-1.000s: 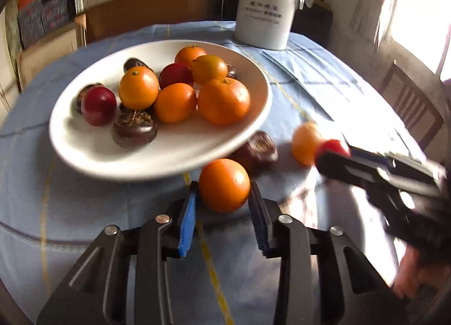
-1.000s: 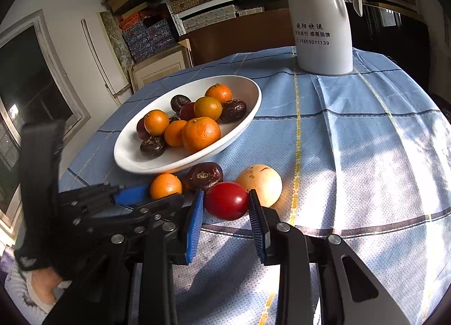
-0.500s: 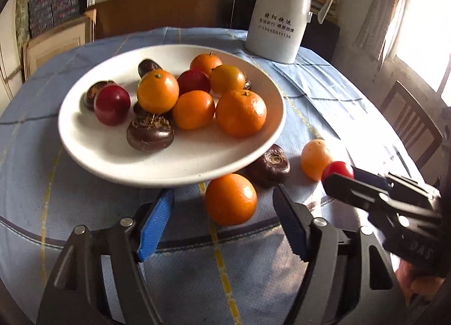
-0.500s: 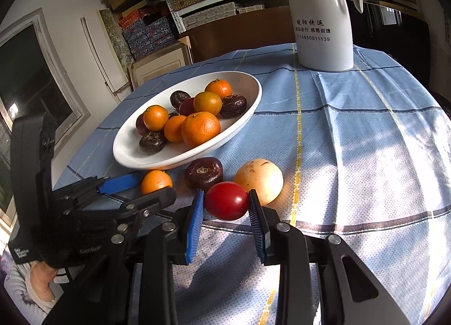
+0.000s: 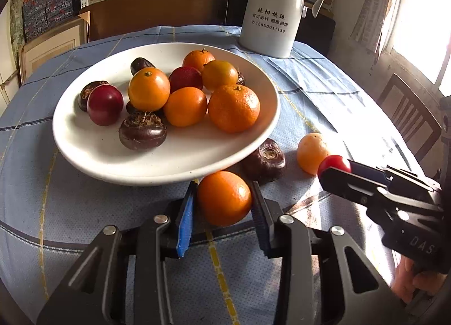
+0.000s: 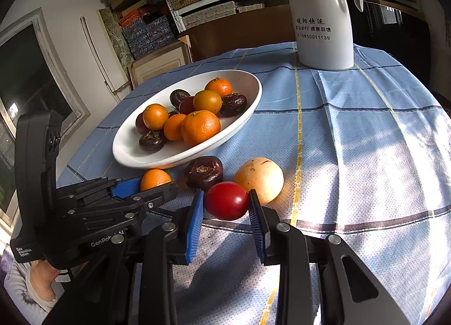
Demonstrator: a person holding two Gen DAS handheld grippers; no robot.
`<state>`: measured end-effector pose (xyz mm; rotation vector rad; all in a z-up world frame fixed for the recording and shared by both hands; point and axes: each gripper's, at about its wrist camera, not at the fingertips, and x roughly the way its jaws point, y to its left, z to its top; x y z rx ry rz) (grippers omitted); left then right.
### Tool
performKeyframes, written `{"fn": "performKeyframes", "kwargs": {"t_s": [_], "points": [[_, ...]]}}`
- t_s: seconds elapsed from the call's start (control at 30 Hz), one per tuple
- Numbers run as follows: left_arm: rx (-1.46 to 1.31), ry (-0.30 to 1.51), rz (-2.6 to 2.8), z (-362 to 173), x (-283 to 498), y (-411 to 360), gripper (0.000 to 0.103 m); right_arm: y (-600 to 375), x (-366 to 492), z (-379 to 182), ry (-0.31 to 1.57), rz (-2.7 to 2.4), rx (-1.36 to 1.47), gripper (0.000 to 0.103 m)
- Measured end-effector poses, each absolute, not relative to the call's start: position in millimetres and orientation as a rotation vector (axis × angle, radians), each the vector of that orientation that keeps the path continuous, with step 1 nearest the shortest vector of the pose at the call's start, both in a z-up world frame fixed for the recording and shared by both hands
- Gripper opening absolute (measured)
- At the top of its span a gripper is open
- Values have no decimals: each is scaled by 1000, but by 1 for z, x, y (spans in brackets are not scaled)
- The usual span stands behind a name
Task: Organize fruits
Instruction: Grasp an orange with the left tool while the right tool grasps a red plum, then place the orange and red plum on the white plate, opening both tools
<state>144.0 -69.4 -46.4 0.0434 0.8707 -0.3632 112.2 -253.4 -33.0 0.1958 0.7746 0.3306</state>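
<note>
Left tongs [image 5: 224, 198]: closing tight on the orange [image 5: 224, 198], pads pressing both its flanks while it is sitting on the counter [image 5: 324, 93] right against the near rim of the bowl [image 5: 169, 167].
Right tongs [image 6: 227, 201]: clamping the red fruit [image 6: 227, 201] across its width, also low on the cloth, with the pale round fruit [image 6: 259, 179] touching it just behind.
Key relation: the bowl is lying straight ahead of the left tongs and up to the left of the right tongs; the left hand is the nearer one, so by my reading its orange is going in first.
Axis: both held fruits are nearly round, so no long side is mattering for the grip.
In the way: the raised bowl rim is standing directly before the orange, so a lift is looking necessary before any forward travel; the dark water chestnut [image 5: 265, 162] is lying between the two tongs.
Bowl contents: oranges, red fruits and dark chestnuts are crowding the far half, leaving bare white at the near side.
Beyond: a white jug [image 6: 324, 14] is standing well apart at the far edge.
</note>
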Motion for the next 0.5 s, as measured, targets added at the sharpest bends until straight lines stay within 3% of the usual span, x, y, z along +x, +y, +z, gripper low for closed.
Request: {"fn": "performKeyframes", "kwargs": {"t_s": [0.33,0.5], "points": [[-18,756,-365,-14,95,-38,36,-255,104,-25,721,345,201,32],[-19,712,-295,8,108,-13,36,-251,101,-4,644,390,220,32]]}}
